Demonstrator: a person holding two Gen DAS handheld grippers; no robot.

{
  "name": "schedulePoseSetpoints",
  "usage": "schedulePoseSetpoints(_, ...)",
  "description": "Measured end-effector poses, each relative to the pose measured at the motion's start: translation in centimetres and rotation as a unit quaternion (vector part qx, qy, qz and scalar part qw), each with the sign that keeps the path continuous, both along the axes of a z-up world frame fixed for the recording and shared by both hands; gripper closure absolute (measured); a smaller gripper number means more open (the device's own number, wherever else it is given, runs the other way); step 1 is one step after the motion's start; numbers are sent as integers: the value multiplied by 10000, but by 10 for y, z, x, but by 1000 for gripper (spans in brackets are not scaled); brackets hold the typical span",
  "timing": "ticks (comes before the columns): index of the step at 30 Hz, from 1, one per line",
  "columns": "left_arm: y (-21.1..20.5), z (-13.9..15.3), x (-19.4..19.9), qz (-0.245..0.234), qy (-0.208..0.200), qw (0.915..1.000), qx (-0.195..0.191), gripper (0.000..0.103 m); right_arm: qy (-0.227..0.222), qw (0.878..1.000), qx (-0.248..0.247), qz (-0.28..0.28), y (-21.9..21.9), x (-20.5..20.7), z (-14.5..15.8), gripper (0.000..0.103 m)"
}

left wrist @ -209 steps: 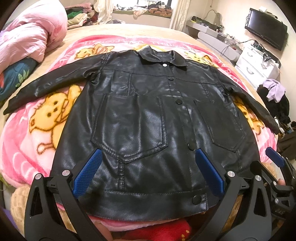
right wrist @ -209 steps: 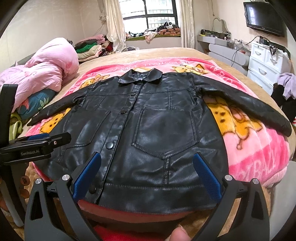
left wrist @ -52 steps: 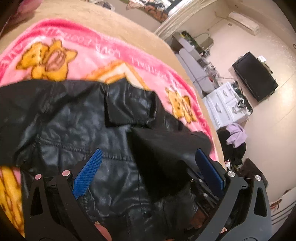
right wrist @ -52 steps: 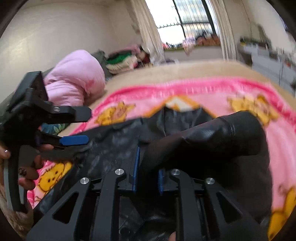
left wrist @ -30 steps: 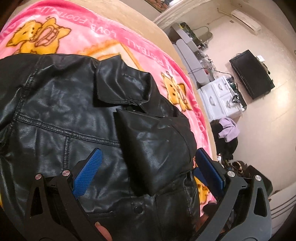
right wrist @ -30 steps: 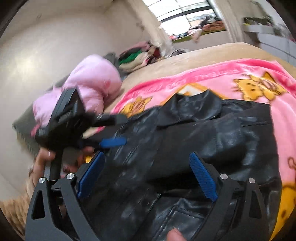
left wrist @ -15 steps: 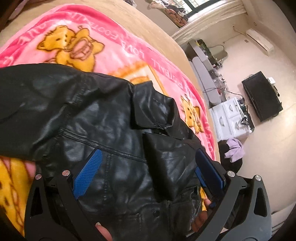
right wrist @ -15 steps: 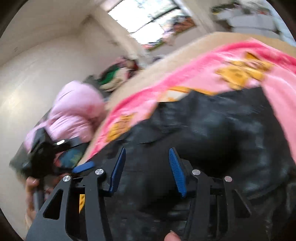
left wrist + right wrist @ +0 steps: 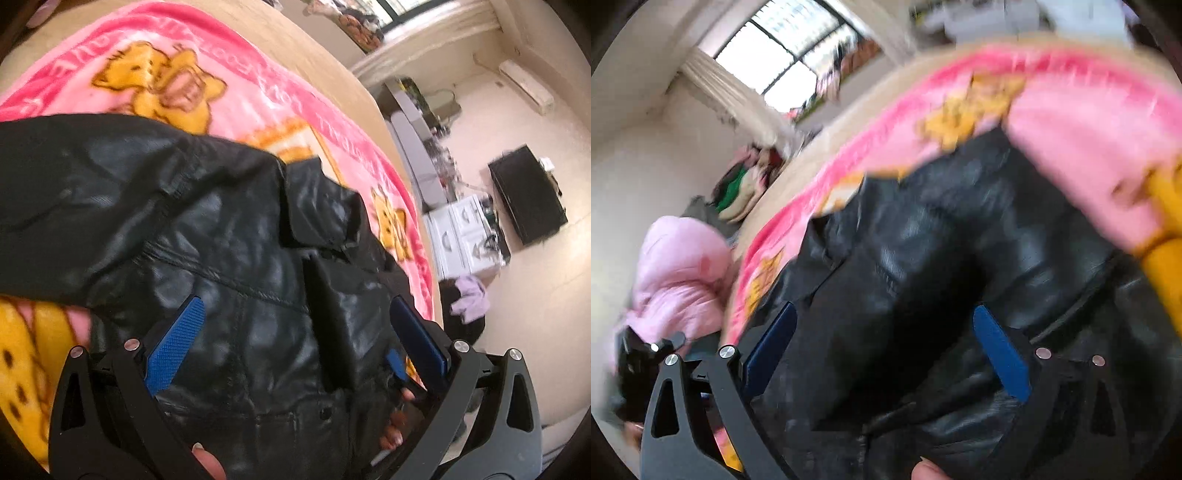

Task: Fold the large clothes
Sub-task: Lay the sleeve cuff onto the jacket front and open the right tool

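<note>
While the glossy black leather jacket [image 9: 229, 258] lay on the pink cartoon-print blanket [image 9: 229, 70], the left gripper [image 9: 295, 332] hung spread above it; the right gripper [image 9: 886, 343] was opening, pinching nothing.

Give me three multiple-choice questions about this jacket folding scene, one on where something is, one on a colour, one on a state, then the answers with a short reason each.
1. Where does the black jacket lie?
A. on a pink cartoon blanket
B. on the floor
C. on a white dresser

2. What colour are the left gripper's pads?
A. red
B. blue
C. green

3. How does the left gripper stand?
A. shut on the collar
B. shut on a sleeve
C. open, gripping nothing

Answers:
1 A, the pink blanket shows around the jacket's edges.
2 B, both pads are blue in the left wrist view.
3 C, its pads stand wide apart above the jacket.
</note>
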State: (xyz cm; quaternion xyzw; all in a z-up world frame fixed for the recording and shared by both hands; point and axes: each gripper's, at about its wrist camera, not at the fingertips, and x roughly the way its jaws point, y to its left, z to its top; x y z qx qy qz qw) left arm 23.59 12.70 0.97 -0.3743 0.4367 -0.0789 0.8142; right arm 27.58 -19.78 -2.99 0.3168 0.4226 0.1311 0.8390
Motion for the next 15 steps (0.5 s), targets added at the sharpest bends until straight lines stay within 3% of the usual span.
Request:
schedulePoseSetpoints(2, -13, -4, 2, -211, 68, 9997, -61, 8, 76, 9994, 335, 110, 3, 11, -10, 33)
schedulePoseSetpoints(3, -17, -4, 2, -291, 81, 9995, -112, 8, 12, 9996, 220, 148, 6, 12, -9, 60)
schedulePoseSetpoints(4, -21, -4, 3, -402, 87, 9990, -190, 8, -115, 9998, -2, 172, 9, 12, -4, 75)
schedulePoseSetpoints(7, -16, 10, -1, -429, -147, 9986, -275, 8, -684, 9962, -96, 537, 23, 3, 22, 76)
schedulePoseSetpoints(11, 9, 37, -16, -75, -641, 9978, -133, 8, -1524, 9782, -417, 1344, 62, -13, 64, 76)
schedulePoseSetpoints(15, 24, 36, -20, 65, -606, 9976, -316, 8, -1738, 9608, -792, 2010, 106, -22, 76, 72)
